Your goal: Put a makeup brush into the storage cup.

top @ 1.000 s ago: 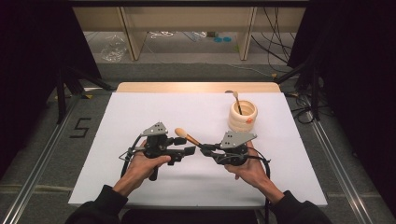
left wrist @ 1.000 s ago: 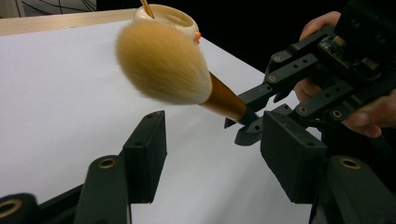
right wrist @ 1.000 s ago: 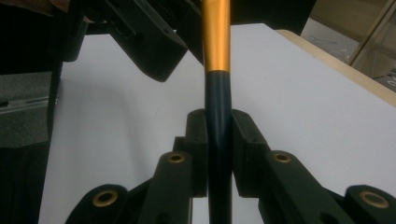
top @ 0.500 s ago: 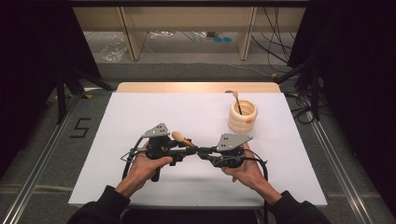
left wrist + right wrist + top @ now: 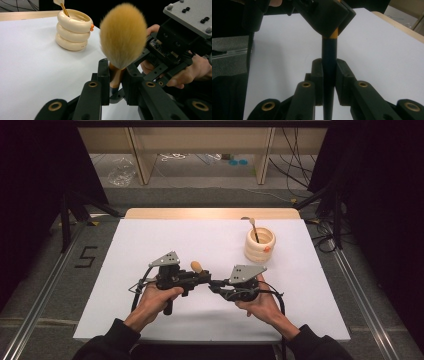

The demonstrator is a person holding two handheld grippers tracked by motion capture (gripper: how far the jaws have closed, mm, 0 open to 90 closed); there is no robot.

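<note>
The brush [image 5: 123,35] hangs low over the desk's [image 5: 150,240] front middle, both grippers clenched on it: left gripper [image 5: 117,77] near the bristles, right gripper [image 5: 329,75] on the dark handle. Both hands have drifted slightly right since earlier.

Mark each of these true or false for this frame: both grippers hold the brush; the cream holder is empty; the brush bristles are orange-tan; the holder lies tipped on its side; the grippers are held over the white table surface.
1. Both grippers hold the makeup brush. True: the left gripper clamps it below the bristles, and the right gripper clamps its dark handle.
2. The cream ringed holder is empty. False: a thin-handled tool stands in it.
3. The brush bristles are orange-tan. True.
4. The holder lies tipped on its side. False: it stands upright on the white table surface.
5. The grippers are held over the white table surface. True.
</note>
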